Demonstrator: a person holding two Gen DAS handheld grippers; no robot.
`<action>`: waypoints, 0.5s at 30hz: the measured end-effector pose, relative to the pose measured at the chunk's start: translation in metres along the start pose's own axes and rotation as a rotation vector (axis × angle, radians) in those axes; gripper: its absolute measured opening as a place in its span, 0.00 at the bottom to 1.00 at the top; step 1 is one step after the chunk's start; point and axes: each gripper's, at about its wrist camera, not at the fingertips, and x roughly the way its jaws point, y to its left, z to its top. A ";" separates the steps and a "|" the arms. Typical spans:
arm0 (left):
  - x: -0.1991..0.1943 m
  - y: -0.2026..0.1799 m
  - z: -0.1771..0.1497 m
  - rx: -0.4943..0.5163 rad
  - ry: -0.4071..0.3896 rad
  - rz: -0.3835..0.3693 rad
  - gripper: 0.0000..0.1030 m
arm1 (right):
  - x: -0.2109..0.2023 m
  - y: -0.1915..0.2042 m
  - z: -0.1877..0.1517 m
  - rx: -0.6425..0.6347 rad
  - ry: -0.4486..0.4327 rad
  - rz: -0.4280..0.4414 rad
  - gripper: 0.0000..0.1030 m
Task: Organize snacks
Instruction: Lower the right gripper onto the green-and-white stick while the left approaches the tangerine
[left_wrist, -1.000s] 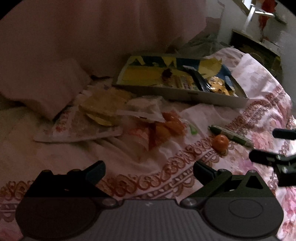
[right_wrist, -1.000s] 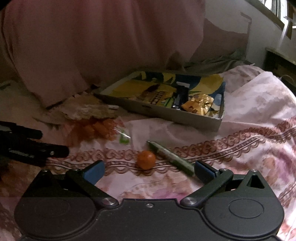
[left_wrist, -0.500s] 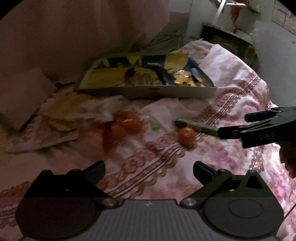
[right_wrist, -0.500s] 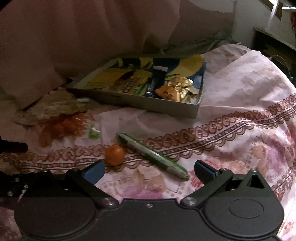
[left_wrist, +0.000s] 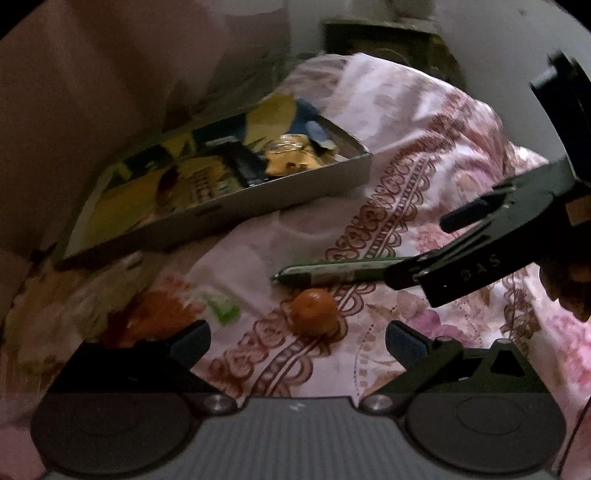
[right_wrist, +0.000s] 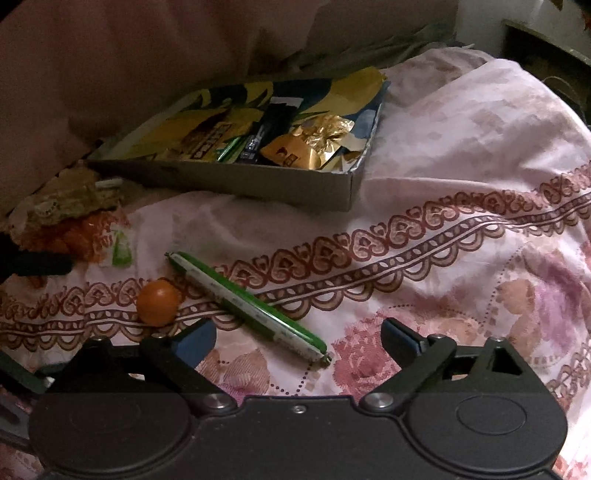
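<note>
Left to right on the bed (right_wrist: 461, 155), the orange packet (right_wrist: 74, 236), the ball (right_wrist: 158, 302) and the green stick (right_wrist: 243, 306) still lie loose near the front edge, while the box (right_wrist: 229, 181) farther back already holds several wrappers, so I judge the sorting partly done. Since a second ago both my tools have swung closer. My left hand-held gripper (left_wrist: 297, 338) is spread and empty around the ball, and my right hand-held gripper (right_wrist: 298, 341) is closing over the stick's near end, pads not yet touching.

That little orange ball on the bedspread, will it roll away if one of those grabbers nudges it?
Probably. The orange ball looks round and smooth, so a push would likely send it rolling. The soft, wrinkled bedspread may slow it. The green stick snack lying close beside it might block it on that side.
</note>
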 end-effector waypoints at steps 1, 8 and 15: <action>0.004 -0.002 0.001 0.016 0.002 0.002 1.00 | 0.002 0.000 0.000 -0.001 0.004 0.006 0.91; 0.025 -0.002 0.005 0.064 0.040 -0.002 1.00 | 0.020 -0.002 0.001 -0.011 0.026 0.028 0.83; 0.032 0.002 0.005 0.080 0.026 -0.028 0.98 | 0.028 -0.007 0.002 0.012 0.037 0.049 0.76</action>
